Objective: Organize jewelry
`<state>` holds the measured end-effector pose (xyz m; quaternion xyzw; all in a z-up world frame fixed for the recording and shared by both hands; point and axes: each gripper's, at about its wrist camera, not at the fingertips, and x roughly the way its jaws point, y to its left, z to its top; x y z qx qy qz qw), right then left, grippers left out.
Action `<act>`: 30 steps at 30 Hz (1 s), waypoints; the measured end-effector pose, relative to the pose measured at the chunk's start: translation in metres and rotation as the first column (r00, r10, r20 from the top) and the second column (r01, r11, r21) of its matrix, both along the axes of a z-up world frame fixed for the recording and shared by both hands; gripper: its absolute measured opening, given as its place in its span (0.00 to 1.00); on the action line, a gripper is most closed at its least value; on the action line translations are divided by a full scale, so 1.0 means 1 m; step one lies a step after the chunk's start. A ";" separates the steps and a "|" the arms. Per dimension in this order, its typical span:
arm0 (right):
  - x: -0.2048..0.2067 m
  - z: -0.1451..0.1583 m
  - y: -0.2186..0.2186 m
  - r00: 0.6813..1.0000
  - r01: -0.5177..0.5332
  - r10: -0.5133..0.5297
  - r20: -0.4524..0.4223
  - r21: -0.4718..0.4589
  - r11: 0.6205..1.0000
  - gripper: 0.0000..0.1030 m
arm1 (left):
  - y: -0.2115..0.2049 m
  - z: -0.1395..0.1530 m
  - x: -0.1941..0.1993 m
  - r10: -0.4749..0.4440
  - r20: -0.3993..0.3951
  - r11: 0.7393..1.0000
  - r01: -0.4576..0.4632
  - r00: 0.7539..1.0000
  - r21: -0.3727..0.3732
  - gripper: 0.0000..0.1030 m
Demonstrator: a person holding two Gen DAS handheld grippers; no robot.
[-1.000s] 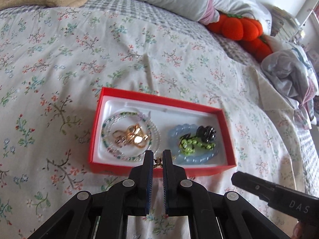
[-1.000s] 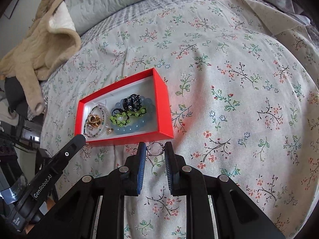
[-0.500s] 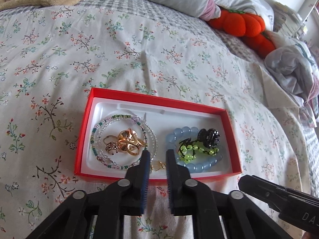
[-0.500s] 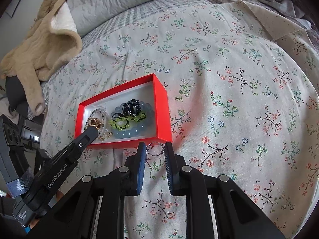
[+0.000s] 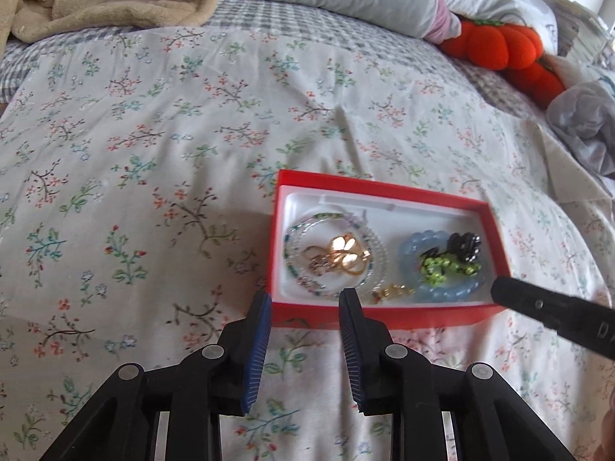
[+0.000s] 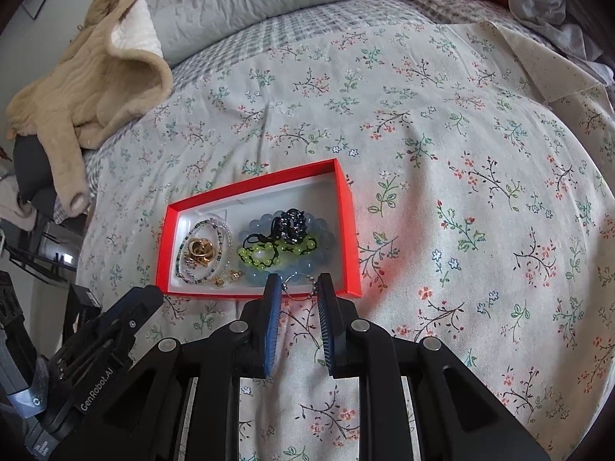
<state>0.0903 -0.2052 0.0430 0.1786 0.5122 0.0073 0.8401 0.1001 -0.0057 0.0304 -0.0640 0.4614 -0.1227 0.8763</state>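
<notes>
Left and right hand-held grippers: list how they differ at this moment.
1. The left hand-held gripper is empty; the right hand-held gripper pinches a thin wire ring between its fingertips.
2. The left one's jaws stand wider apart than the right one's.
3. The left one sits at the near left corner of the red box; the right one is at its near edge, toward the right end.
Shared: both are black with blue pads and point at the box.

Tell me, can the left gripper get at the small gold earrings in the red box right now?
Probably yes. The left gripper is open and empty at the near wall of the red box, and the gold earrings lie uncovered just inside it, beside the blue bead bracelet.
</notes>
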 end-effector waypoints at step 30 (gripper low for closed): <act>-0.016 0.013 0.006 0.999 -0.023 0.027 0.028 -0.161 0.987 0.63 | 0.013 -0.009 -0.018 0.079 -0.038 0.989 -0.074 0.996 0.126 0.93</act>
